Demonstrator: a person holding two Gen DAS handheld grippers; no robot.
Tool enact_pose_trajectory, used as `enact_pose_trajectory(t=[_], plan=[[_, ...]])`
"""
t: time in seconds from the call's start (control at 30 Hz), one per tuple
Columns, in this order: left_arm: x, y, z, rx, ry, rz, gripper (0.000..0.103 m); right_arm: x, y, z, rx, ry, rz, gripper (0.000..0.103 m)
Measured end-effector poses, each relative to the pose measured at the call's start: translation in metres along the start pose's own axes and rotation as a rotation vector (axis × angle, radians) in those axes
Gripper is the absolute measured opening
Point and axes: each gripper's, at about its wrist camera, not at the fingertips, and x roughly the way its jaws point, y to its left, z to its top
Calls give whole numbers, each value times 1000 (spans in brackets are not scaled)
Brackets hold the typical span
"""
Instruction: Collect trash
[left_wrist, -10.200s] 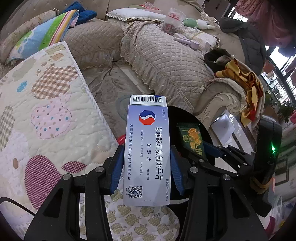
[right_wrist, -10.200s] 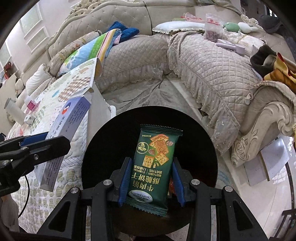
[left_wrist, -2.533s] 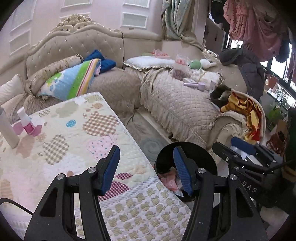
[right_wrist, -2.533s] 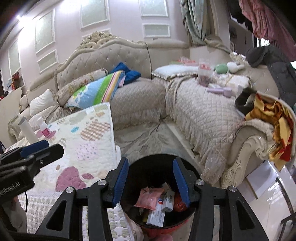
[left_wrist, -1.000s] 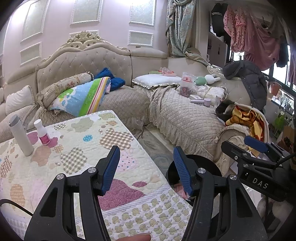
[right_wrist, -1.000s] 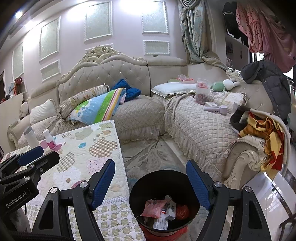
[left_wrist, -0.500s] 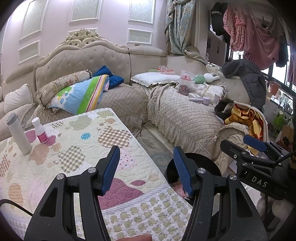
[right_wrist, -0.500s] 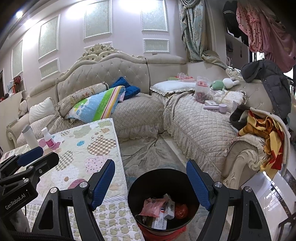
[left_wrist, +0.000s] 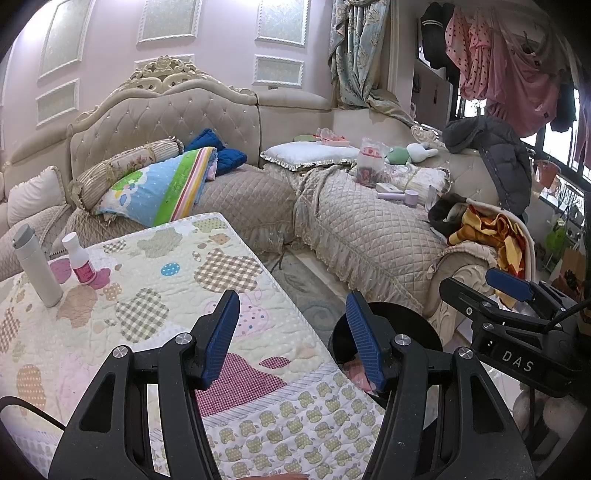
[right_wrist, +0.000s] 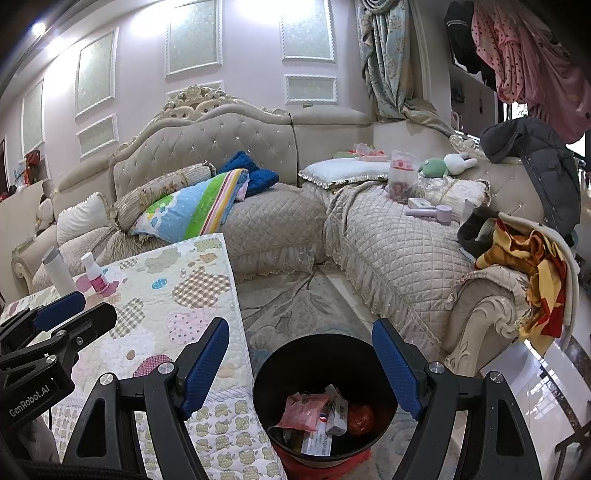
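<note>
A black round bin (right_wrist: 314, 350) stands on the floor beside the quilt-covered table (right_wrist: 177, 295). In it lie a pink wrapper (right_wrist: 304, 410), a white box and other trash. My right gripper (right_wrist: 299, 328) hangs above the bin, open and empty. My left gripper (left_wrist: 291, 299) hovers over the table's near corner, also open with nothing between its blue pads; the bin's rim (left_wrist: 406, 317) shows just past its right finger. Each gripper appears in the other's view, the right one (left_wrist: 509, 291) at the right and the left one (right_wrist: 59, 314) at the left.
A grey bottle (left_wrist: 35, 266) and a small pink-labelled bottle (left_wrist: 79, 264) stand at the table's far left. A beige L-shaped sofa (right_wrist: 399, 251) with pillows, toys and clothes wraps around behind. Patterned rug (right_wrist: 291, 299) lies between table and sofa.
Ten seconds ago the left gripper held a blue-white box and the right a green cracker packet over the bin; both are now empty. Over the last second nothing visibly moved.
</note>
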Motion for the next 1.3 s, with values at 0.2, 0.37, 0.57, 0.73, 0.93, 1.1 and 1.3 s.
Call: enact_pose_trajectory(t=[0.2,0.37,0.57,0.73,0.93,1.1,1.3], plan=[[1,0,-2,-1,2,-3,59,3,-6,-6,2,7,-1,78],[0,-1,0,-2,1,-2,59,3,-6,-5,2,8,-2,78],[1,-1,-2,-1,4,-3,59,6,-8,-6,1,17,-4,79],[5,-4,-7,1,11,-8,59,9,-10,-8,-2,27,-7,79],[9,-3,-9,-1,23,-15,59,11,-8,-7,-4,35,-9,79],[10,-1,-10,-7,29,-18,59,12,-9,-8,-5,39,-9,79],[13,5,-10,-12,40,-27,59,18,-7,-8,-10,51,-6,79]])
